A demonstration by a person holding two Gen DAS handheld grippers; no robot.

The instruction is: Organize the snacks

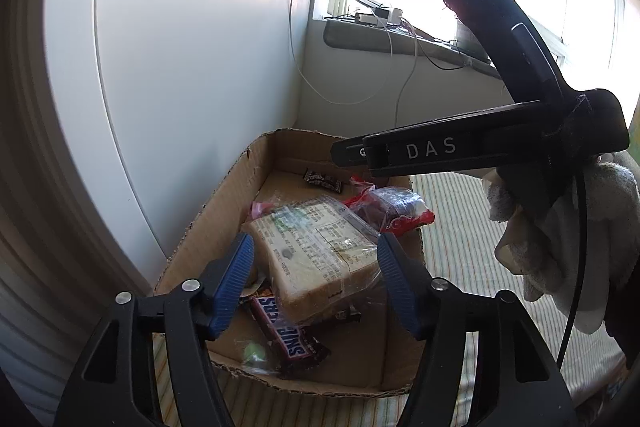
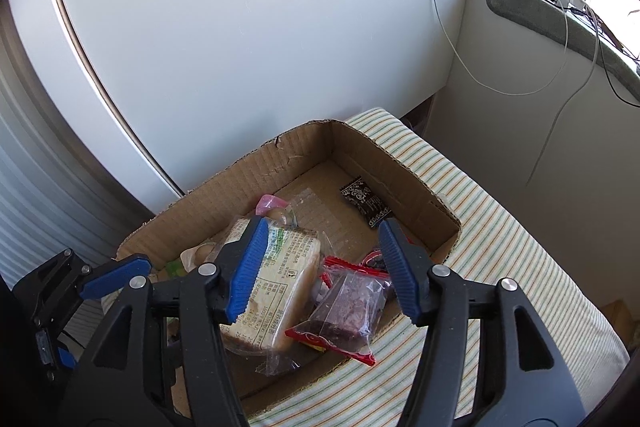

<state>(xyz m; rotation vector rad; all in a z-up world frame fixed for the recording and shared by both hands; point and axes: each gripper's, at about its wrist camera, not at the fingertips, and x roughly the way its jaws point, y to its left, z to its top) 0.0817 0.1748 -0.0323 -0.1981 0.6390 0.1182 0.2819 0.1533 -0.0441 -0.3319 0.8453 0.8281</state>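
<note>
A shallow cardboard box (image 1: 224, 195) (image 2: 384, 155) sits on a striped cloth and holds snacks. A wrapped bread slice (image 1: 316, 255) (image 2: 276, 279) lies in its middle. A red-edged packet with a dark cake (image 1: 394, 207) (image 2: 348, 311) rests on the box's low edge. A Snickers bar (image 1: 288, 335) lies at the near side. A small dark candy (image 1: 322, 180) (image 2: 365, 206) lies at the far end. My left gripper (image 1: 316, 267) is open above the bread. My right gripper (image 2: 320, 259) is open above the bread and red packet. Both are empty.
A white cabinet door (image 1: 180, 39) (image 2: 240, 27) stands just behind the box. A windowsill (image 1: 400, 39) (image 2: 560, 23) with chargers and hanging cables is at the far right. The right gripper's body and a gloved hand (image 1: 560, 227) fill the right of the left wrist view.
</note>
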